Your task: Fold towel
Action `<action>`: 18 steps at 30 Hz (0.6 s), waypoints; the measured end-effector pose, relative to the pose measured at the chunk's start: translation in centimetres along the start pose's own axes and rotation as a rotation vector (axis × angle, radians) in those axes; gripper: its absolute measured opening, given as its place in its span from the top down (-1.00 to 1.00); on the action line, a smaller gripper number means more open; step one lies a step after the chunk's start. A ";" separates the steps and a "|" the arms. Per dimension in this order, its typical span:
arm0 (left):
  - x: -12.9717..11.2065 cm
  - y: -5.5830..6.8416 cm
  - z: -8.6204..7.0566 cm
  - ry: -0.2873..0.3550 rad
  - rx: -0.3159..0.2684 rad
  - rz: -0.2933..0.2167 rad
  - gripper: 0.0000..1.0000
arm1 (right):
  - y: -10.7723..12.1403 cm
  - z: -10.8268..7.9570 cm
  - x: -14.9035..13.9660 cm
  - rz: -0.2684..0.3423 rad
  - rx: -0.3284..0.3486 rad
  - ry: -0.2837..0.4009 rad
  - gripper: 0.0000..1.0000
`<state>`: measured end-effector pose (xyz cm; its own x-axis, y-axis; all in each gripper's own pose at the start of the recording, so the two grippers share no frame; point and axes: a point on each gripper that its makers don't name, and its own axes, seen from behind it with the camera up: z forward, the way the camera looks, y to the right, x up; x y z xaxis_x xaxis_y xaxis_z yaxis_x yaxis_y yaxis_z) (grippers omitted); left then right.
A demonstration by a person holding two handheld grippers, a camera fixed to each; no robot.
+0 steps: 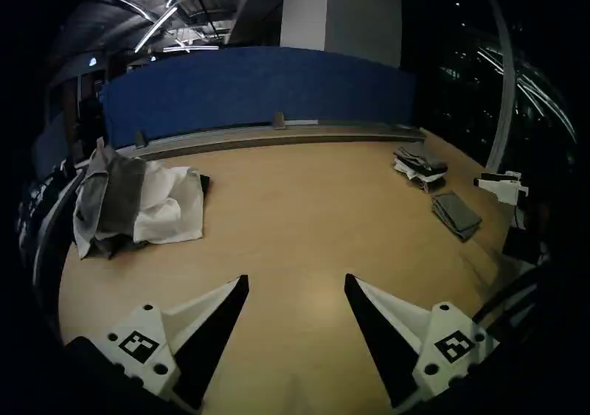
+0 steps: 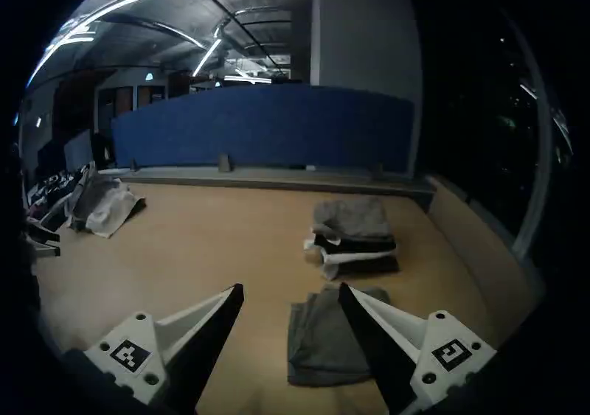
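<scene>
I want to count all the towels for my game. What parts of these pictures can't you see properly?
Left gripper view: the loose towel pile overlaps itself, so its towels cannot be counted.
Right gripper view: the folded grey towel has its right side hidden behind a finger.
Right gripper view: the folded stack is too dim to count layers.
Both views: the blue divider hides what lies behind it.
</scene>
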<state>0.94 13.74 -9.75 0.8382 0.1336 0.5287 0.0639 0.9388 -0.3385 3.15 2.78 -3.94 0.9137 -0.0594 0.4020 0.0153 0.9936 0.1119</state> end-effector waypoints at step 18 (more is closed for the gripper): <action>4.6 -3.2 -0.3 0.198 0.060 -0.027 -0.93 | -4.4 -2.2 7.1 0.038 -0.020 0.236 -1.00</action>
<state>4.81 11.27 -6.48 0.9272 0.0487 0.3715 0.0603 0.9592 -0.2762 10.44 -1.78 -3.56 0.9834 -0.0005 0.1812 -0.0146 0.9965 0.0818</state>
